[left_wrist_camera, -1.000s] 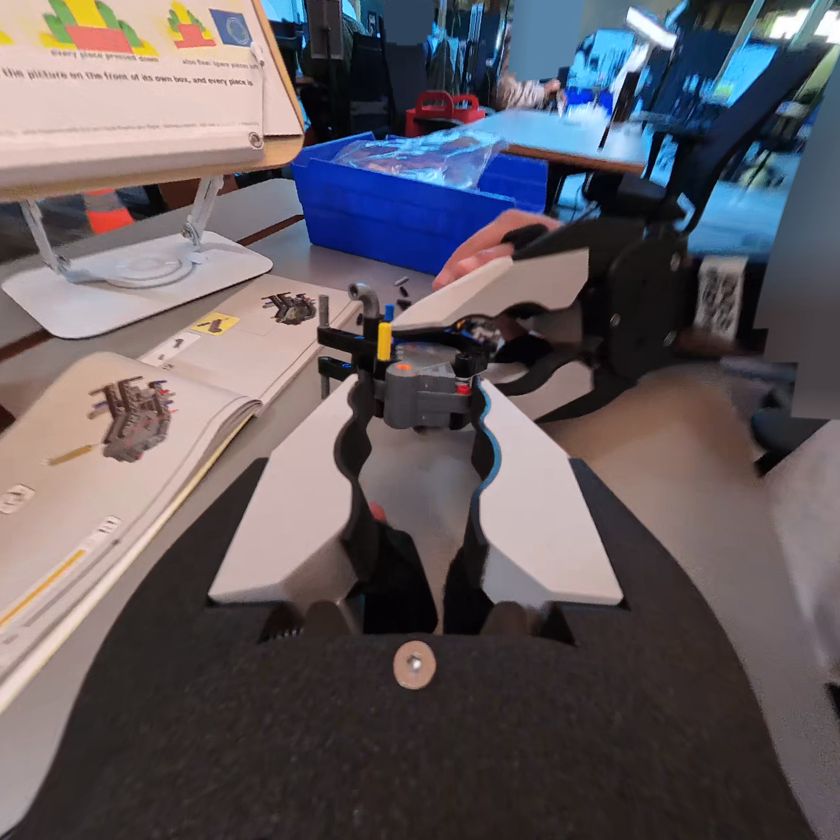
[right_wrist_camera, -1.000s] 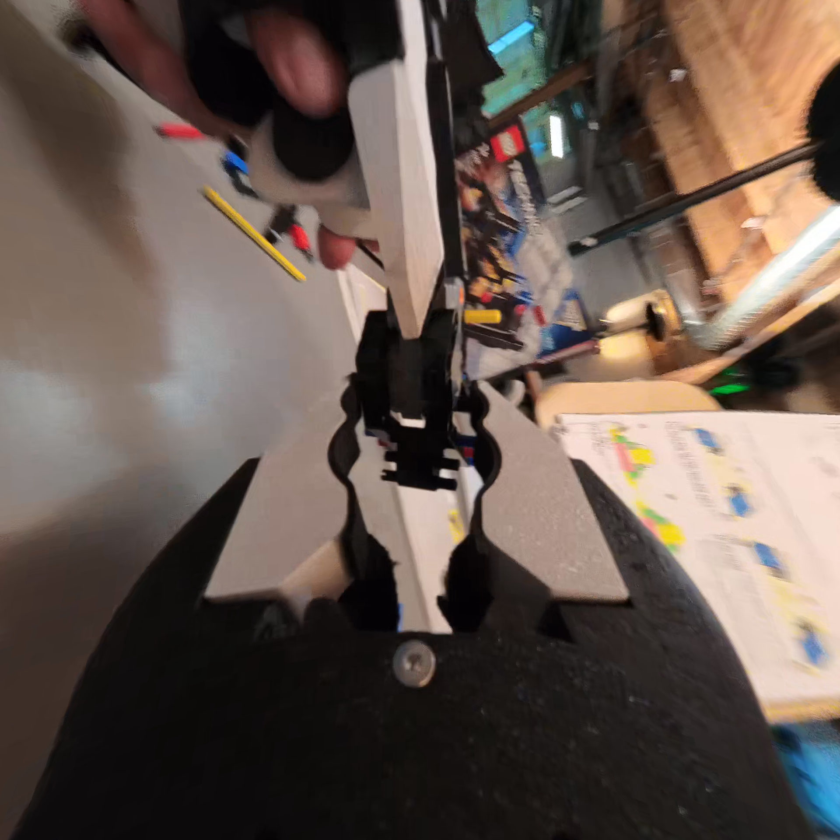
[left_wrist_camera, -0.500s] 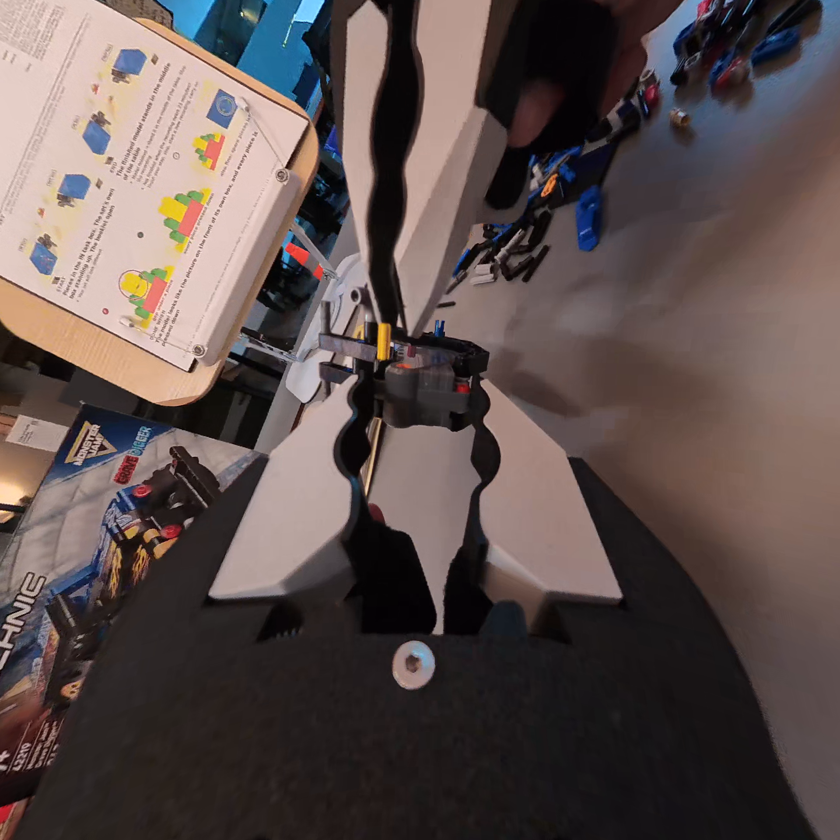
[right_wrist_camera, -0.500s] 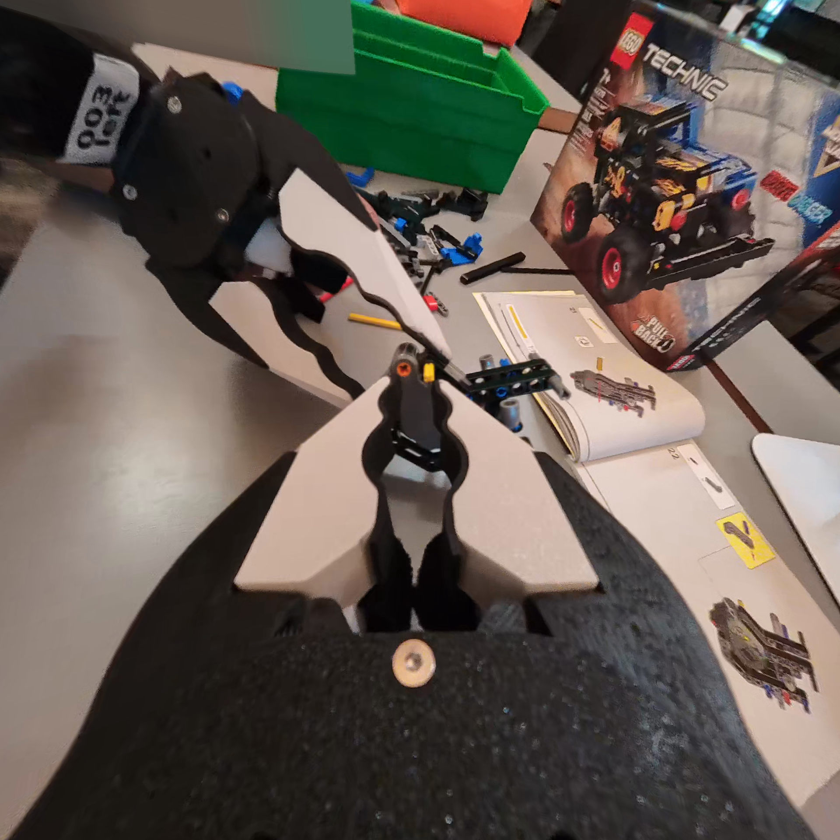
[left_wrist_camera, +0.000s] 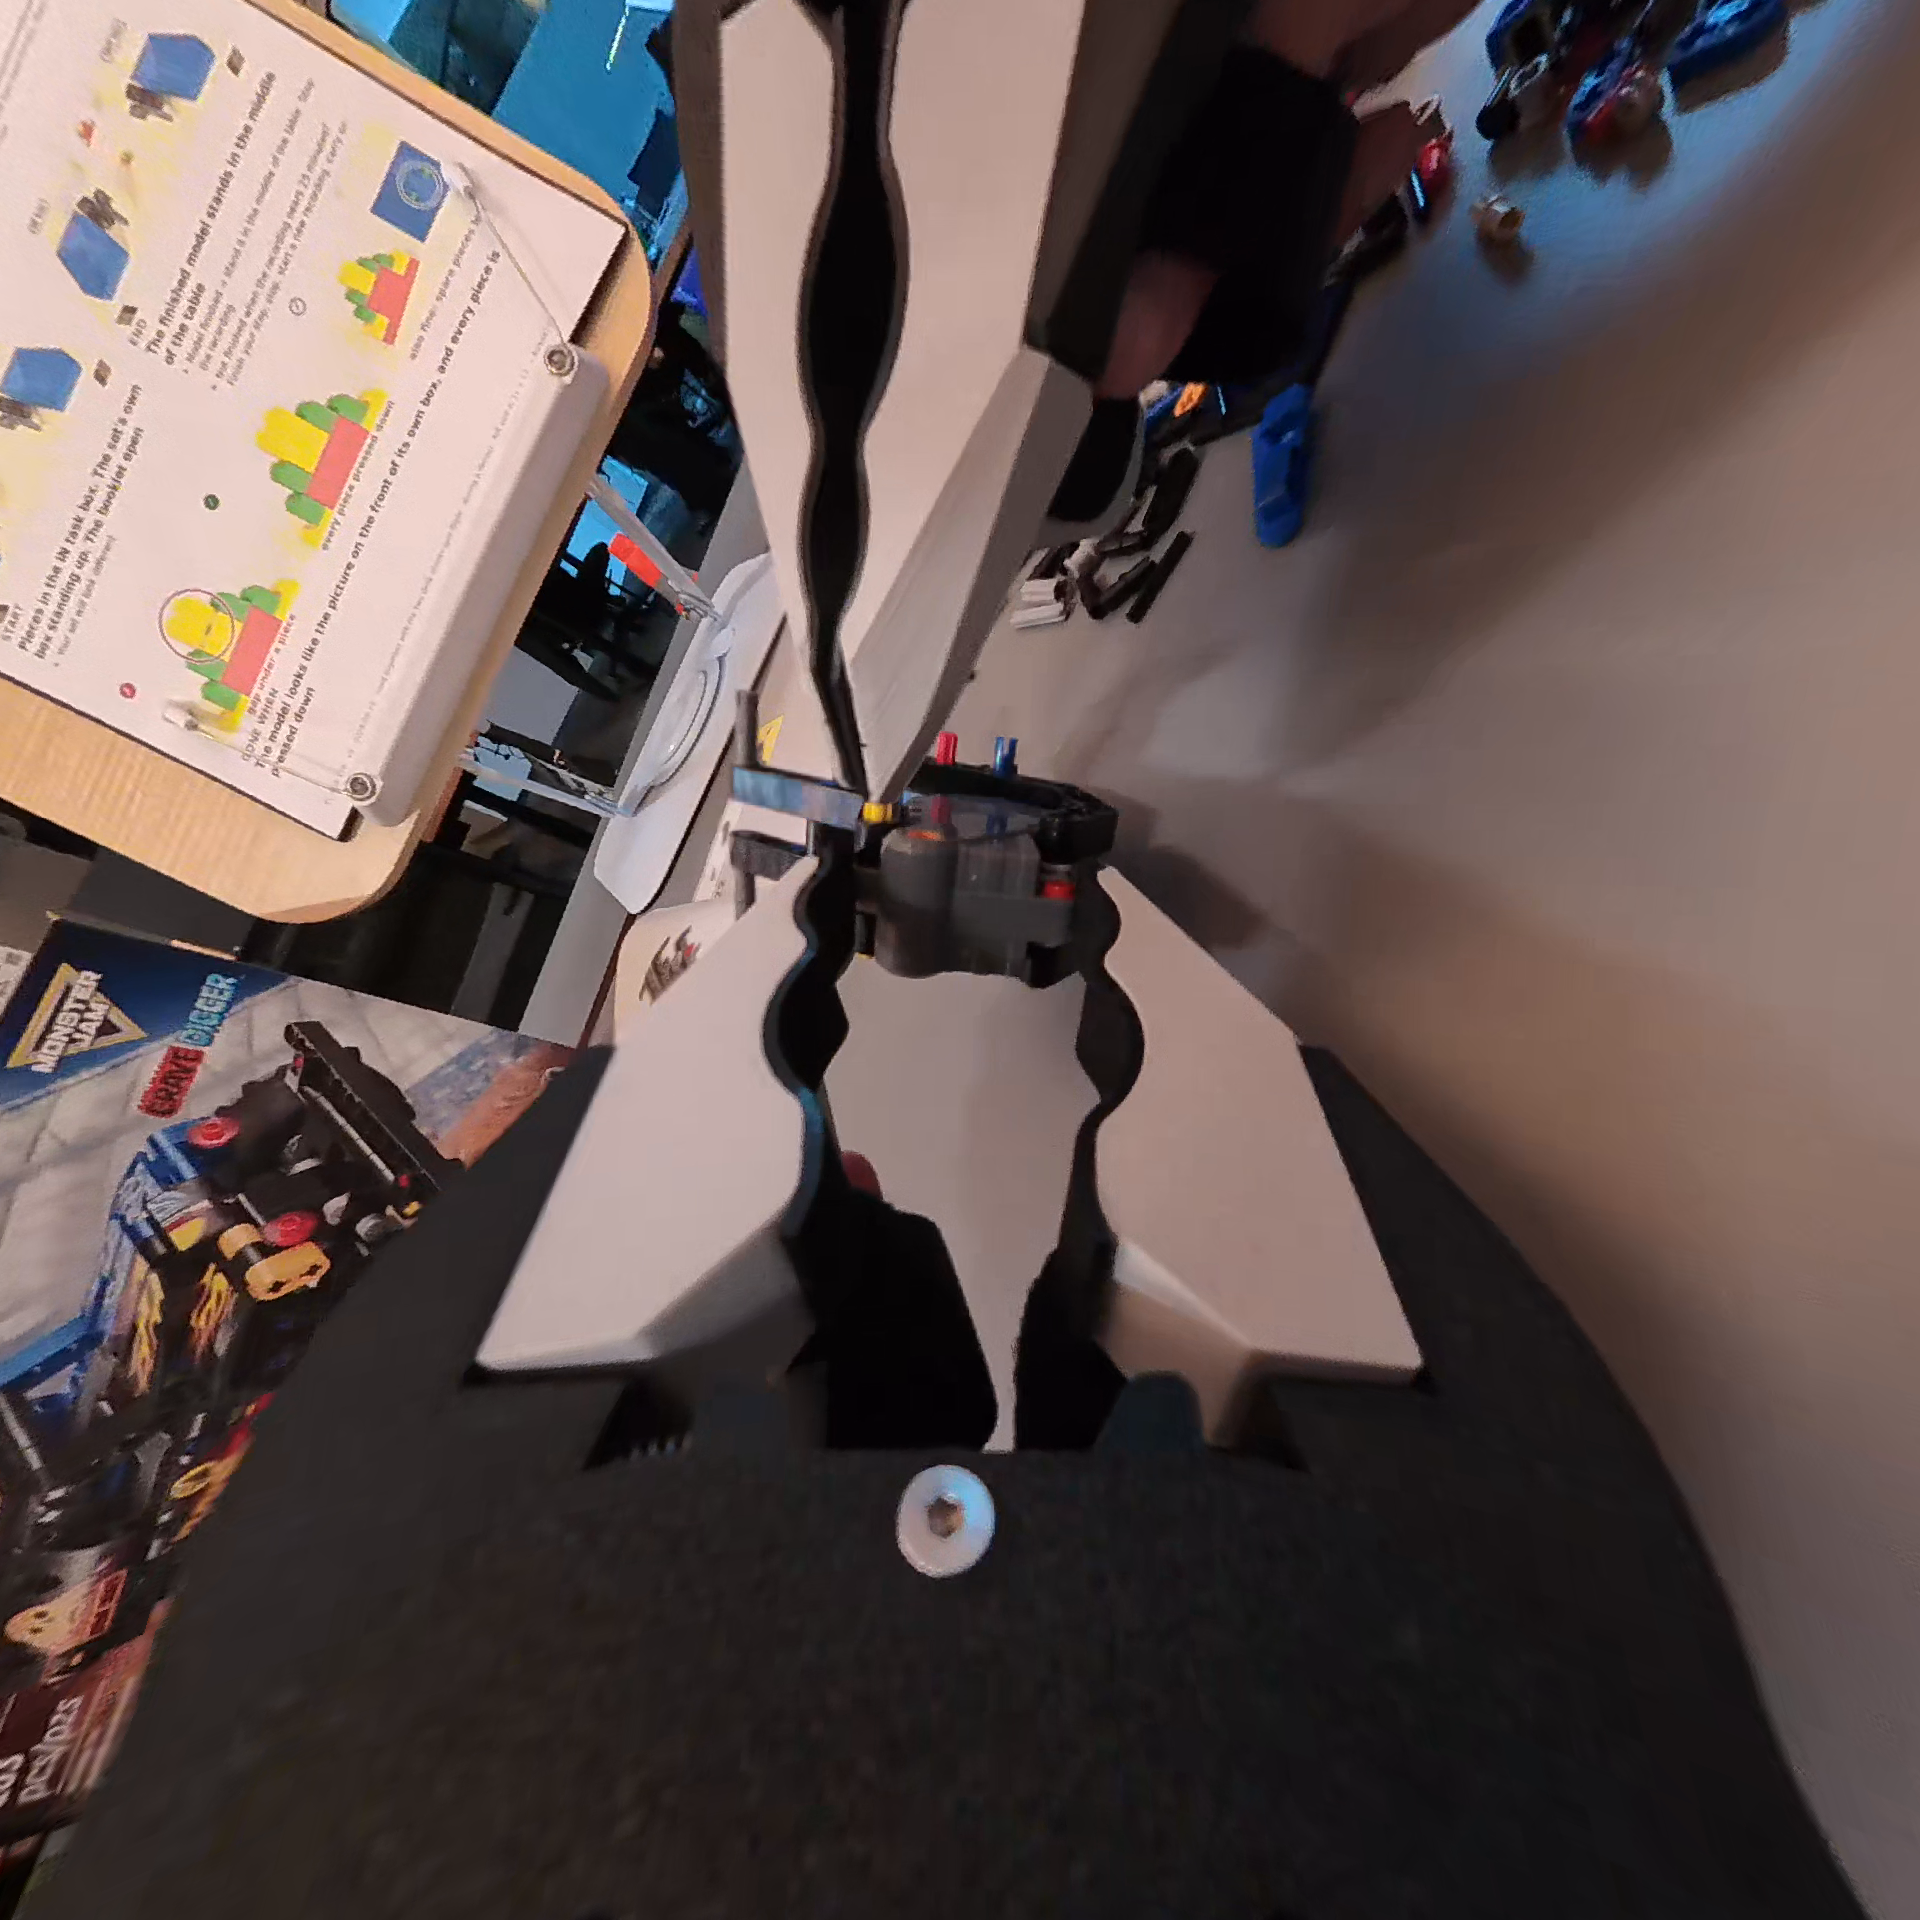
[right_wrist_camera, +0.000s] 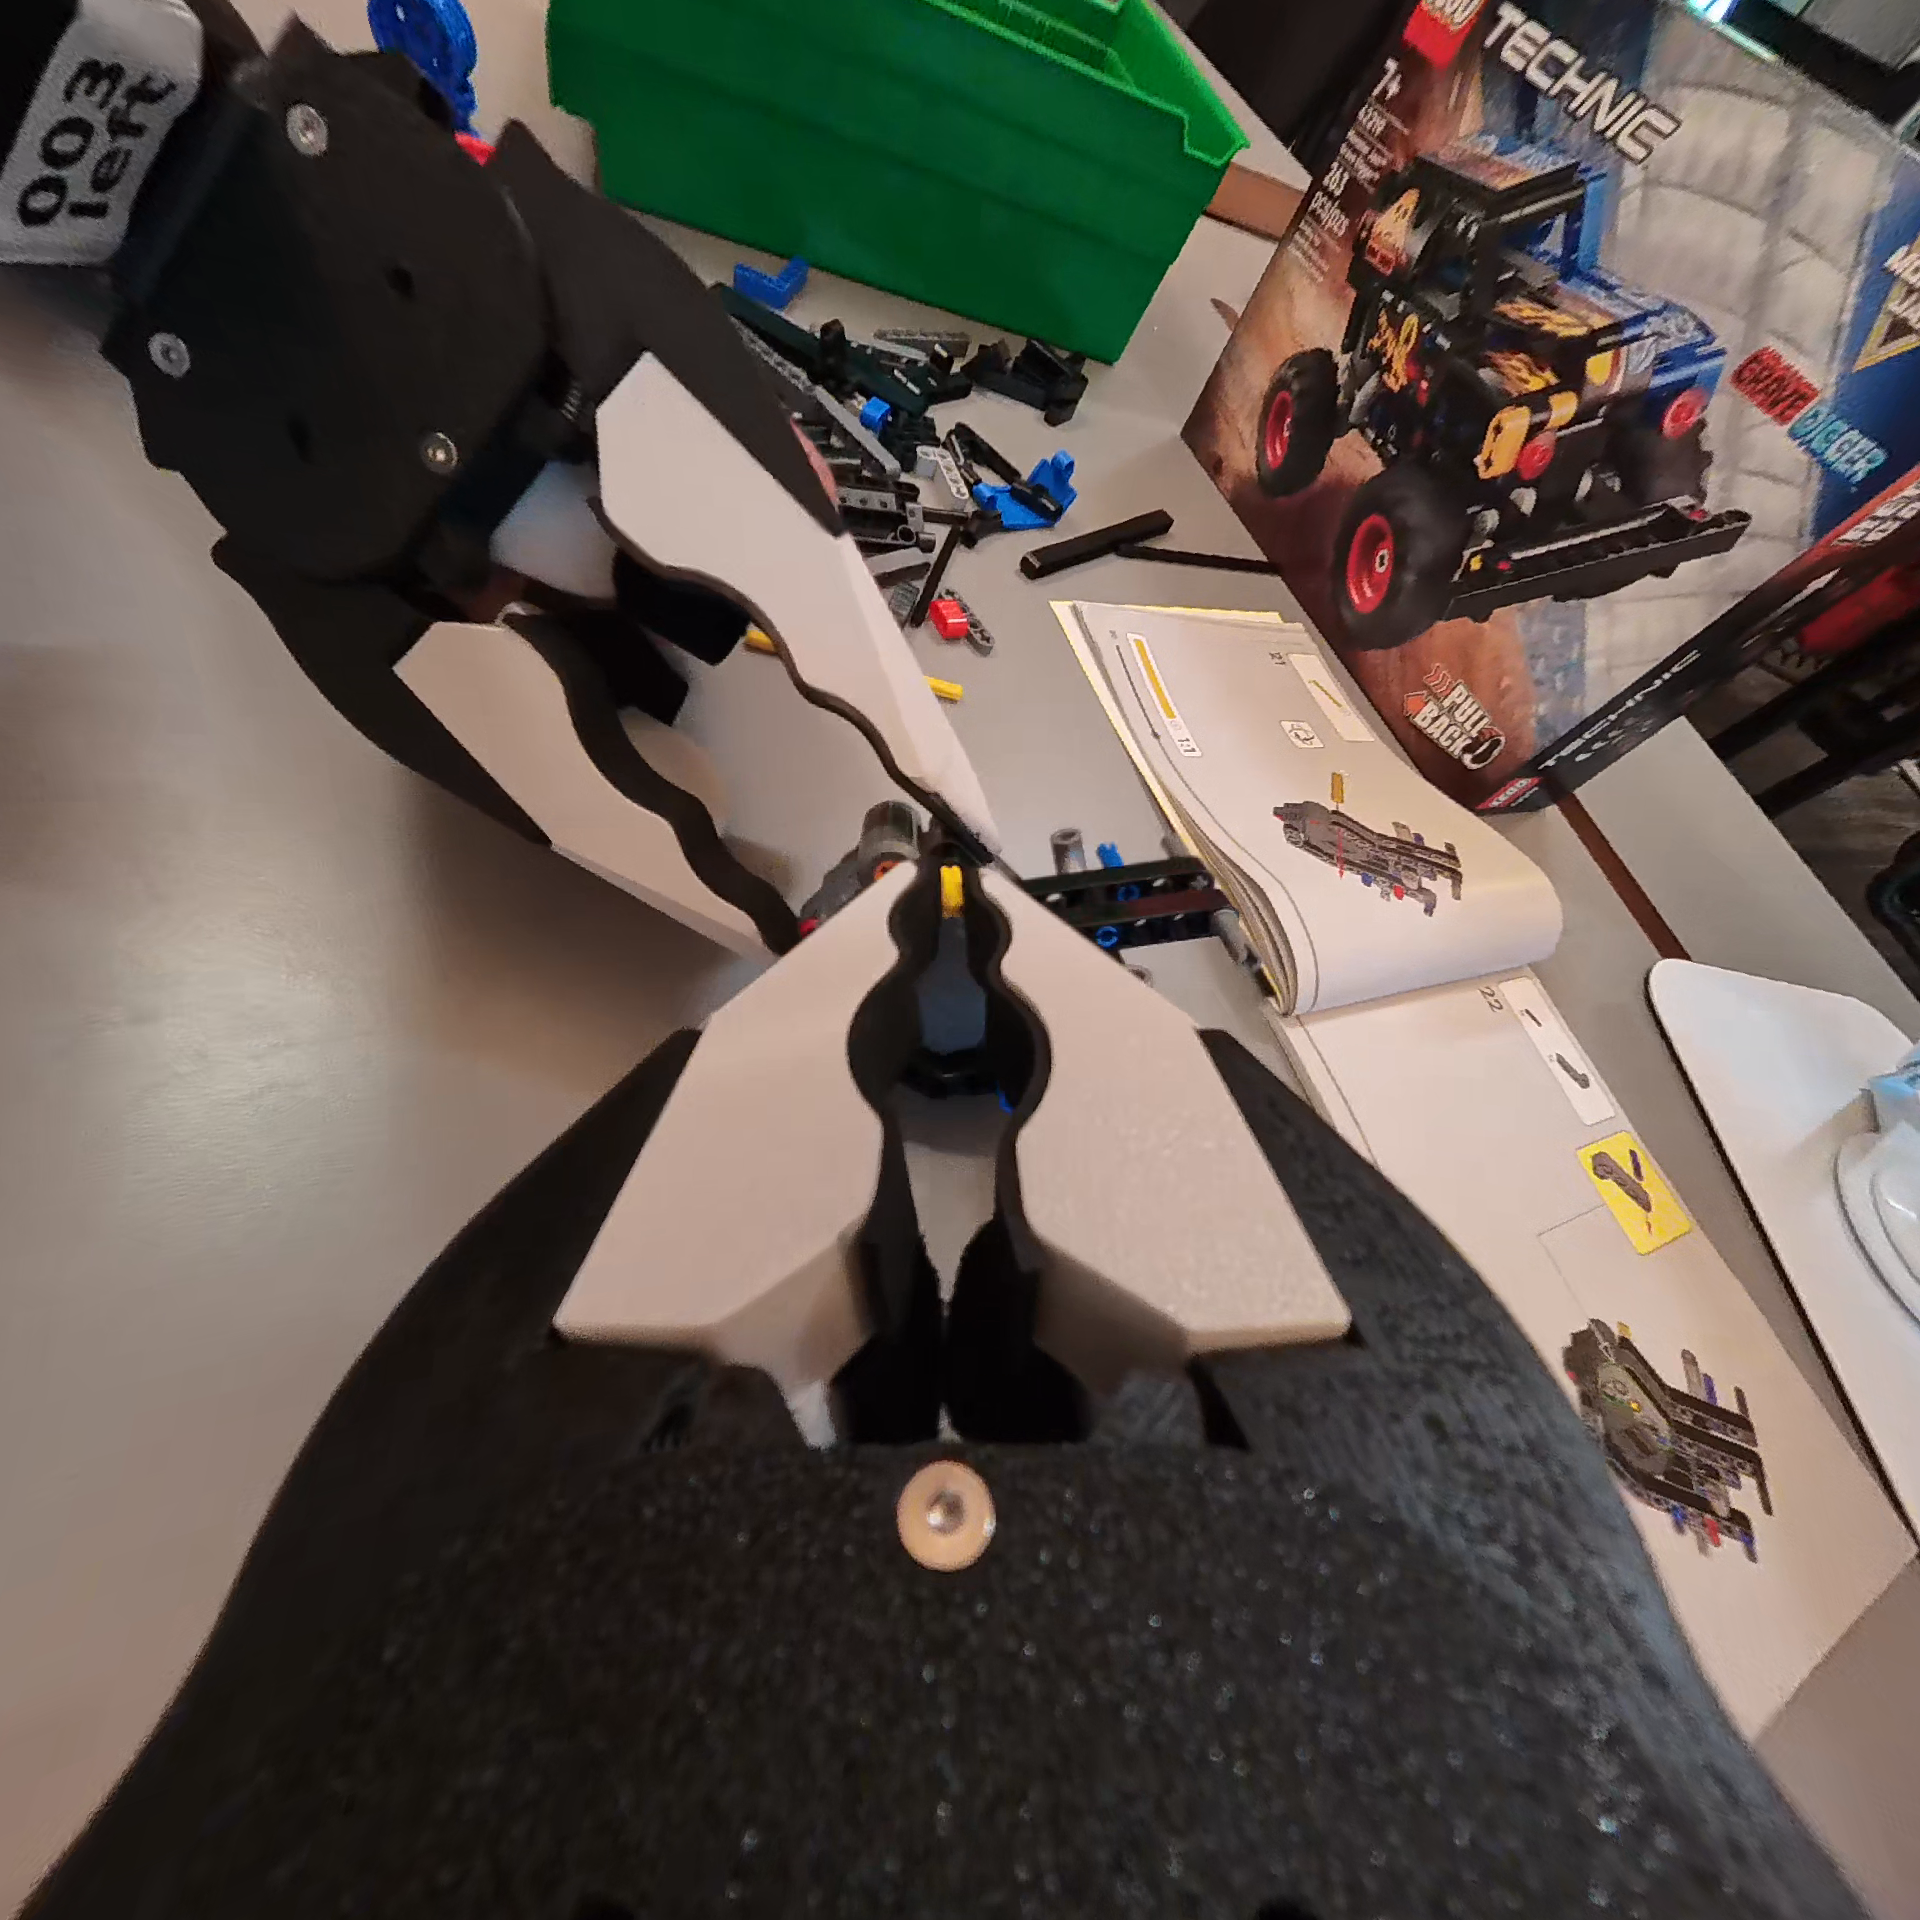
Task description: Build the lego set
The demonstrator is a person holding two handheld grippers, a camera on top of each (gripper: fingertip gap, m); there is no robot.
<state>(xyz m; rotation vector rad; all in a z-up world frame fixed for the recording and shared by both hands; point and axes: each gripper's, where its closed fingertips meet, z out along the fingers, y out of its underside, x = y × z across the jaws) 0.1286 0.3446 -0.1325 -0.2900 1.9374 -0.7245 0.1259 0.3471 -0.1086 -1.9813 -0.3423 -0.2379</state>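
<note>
Two grippers (right_wrist_camera: 940,883) (left_wrist_camera: 956,914), one green bin (right_wrist_camera: 894,156)

green bin (right_wrist_camera: 894,156), yellow pin (right_wrist_camera: 949,889), grey-and-black lego assembly (left_wrist_camera: 961,883), blue and black loose pieces (right_wrist_camera: 935,457)

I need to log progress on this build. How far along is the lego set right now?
Early stage. Done: a small grey-and-black sub-assembly with a black beam exists. In hand: the left claw grips that sub-assembly while the right claw is shut on a yellow pin at its top. Left: many loose pieces lie by the green bin, and the booklet is open partway.
</note>
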